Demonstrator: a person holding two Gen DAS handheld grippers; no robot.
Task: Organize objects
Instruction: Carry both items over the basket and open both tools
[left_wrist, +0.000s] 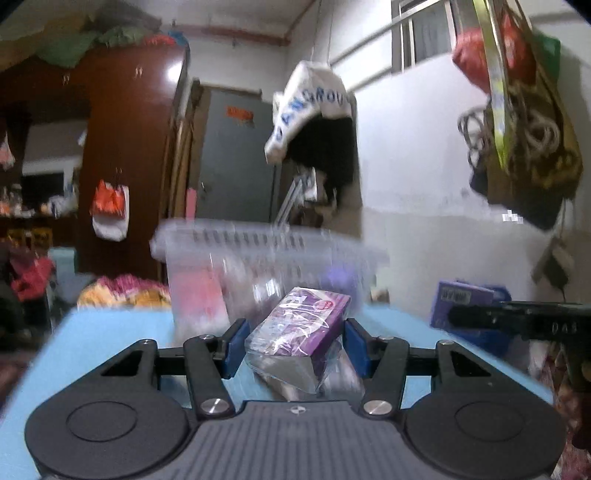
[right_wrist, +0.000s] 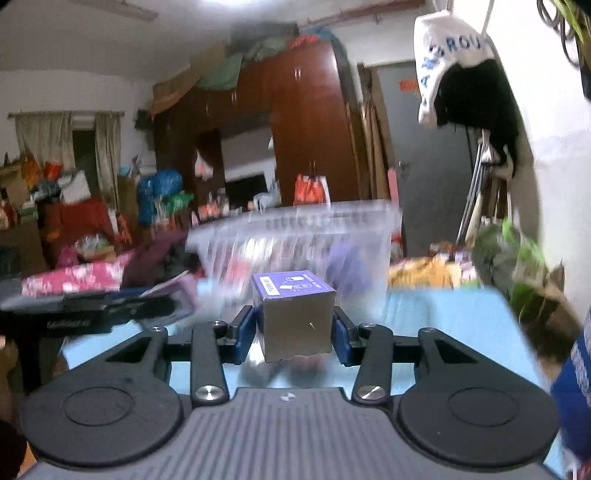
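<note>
The left gripper (left_wrist: 295, 345) held a purple packet (left_wrist: 299, 332) wrapped in clear film; its blue fingers (left_wrist: 233, 347) pressed against both sides of the packet, which sat tilted between them, its far end raised and angled to the right. The packet hung clear of the light blue desk (left_wrist: 110, 339) below the fingers.

The right gripper (right_wrist: 294, 336) gripped a small box (right_wrist: 295, 321) with a purple top and plain grey side, the fingers (right_wrist: 245, 338) closed snugly on its left and right faces. The box sat square between them, lifted off the desk (right_wrist: 443, 325).

Straight ahead of both pairs of fingers stood a clear plastic bin (left_wrist: 258, 254), blurred, with pink and purple things dimly visible inside. In the left view, another purple box (left_wrist: 465, 295) lay on the desk to the right of the fingers, just behind the tip of the other gripper. In the right view, the left gripper's packet showed to the left of the fingers.
</note>
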